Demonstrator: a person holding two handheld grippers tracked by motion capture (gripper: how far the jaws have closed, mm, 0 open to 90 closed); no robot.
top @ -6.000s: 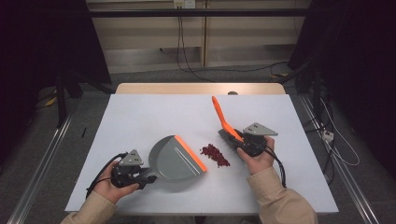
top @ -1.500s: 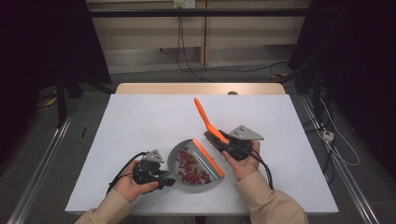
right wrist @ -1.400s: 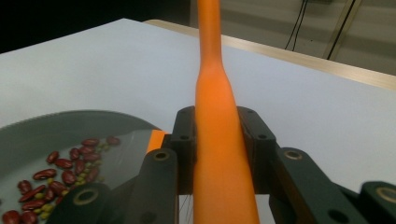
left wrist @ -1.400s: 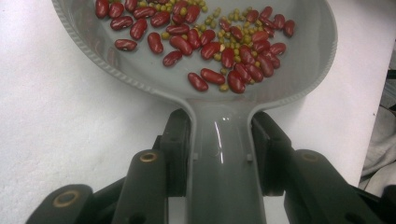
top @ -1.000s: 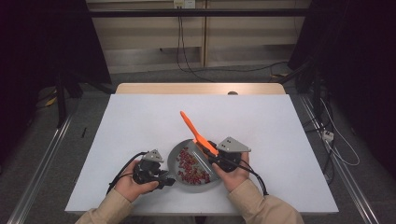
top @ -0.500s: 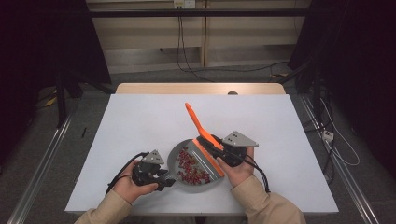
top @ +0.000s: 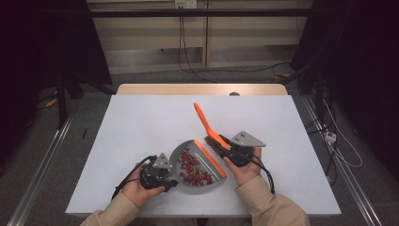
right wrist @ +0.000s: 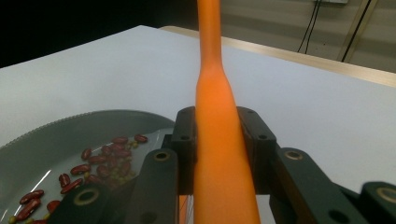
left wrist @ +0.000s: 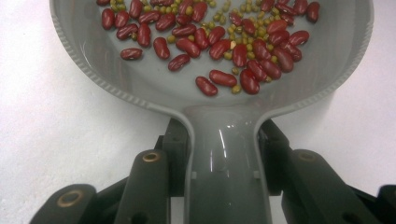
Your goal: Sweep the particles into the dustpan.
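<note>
The left claw [top: 173, 178] is clamped on the grey handle of the dustpan [top: 200, 162]; its jaws have just been closing a little further on that handle, which the left gripper view shows pinched between the two black pads. The right claw [top: 217, 143] is closed around the orange brush [top: 206, 123], the handle rising up and away from it.

Six seconds ago the beans lay in a small heap on the bare tabletop [top: 141, 122], between the pan's orange lip and the brush. Now the beans [top: 192, 168] sit inside the pan, and the pan itself lies nearer the middle of the front edge. Over the last second the brush handle has swung from leaning left to standing steeper.

The left hand [top: 141, 186] rests low at the front edge, claw pointing right toward the pan. The right hand [top: 242, 165] holds its claw just beside the pan's orange lip.

The left gripper view shows small greenish beans [left wrist: 228, 55] mixed among the red ones; from above they cannot be told apart.
</note>
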